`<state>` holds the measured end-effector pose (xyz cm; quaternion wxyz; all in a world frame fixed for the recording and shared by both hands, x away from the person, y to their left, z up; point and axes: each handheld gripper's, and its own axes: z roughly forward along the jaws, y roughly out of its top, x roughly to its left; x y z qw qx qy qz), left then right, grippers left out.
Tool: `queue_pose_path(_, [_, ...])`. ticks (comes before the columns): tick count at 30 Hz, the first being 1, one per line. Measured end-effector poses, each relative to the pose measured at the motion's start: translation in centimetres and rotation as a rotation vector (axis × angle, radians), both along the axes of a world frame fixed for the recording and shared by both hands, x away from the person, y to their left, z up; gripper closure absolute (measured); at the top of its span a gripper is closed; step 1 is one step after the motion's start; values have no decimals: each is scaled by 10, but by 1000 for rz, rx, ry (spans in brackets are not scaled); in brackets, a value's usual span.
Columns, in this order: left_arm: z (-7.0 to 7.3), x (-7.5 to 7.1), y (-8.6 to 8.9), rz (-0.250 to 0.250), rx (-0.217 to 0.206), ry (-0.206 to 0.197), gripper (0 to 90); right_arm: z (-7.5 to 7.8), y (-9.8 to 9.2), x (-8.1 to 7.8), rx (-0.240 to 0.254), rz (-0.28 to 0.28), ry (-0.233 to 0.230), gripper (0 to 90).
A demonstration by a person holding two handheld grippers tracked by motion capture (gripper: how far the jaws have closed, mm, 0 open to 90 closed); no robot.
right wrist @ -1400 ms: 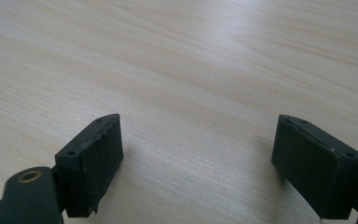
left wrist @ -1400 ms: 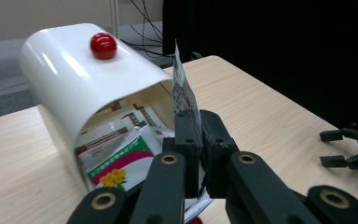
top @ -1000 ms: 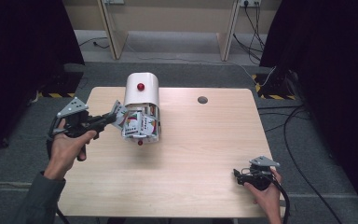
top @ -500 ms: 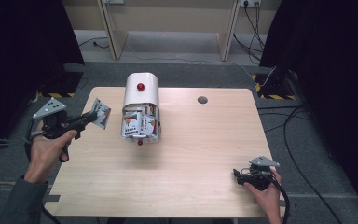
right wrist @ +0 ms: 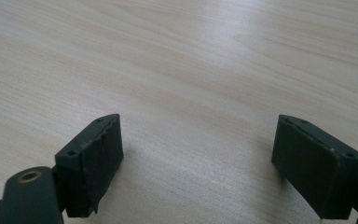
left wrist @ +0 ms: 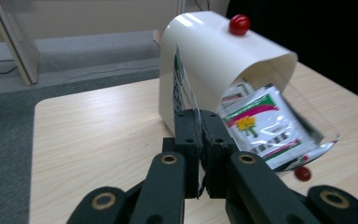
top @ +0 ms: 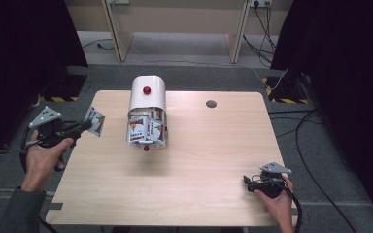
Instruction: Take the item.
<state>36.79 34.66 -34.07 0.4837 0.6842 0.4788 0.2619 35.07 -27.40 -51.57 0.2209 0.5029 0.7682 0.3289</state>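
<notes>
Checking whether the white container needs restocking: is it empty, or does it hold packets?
Not empty. The white container lies on its side on the table, and several printed packets fill its open mouth.

Looked like a lab or recording room: bare wooden table on grey carpet, black curtains left and right, loose cables on the right, hazard-striped tape, wall sockets far.
</notes>
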Motion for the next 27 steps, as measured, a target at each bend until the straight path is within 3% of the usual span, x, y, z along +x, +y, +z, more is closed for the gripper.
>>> queue_pose_path(13, [-35, 11, 9, 48, 4, 58, 862, 0, 0, 0, 0, 0, 0, 169])
queue_pose_path(17, [-48, 15, 6, 51, 9, 74, 862, 0, 0, 0, 0, 0, 0, 169])
queue_pose_path(27, [-81, 24, -3, 42, -28, 118, 862, 0, 0, 0, 0, 0, 0, 169])
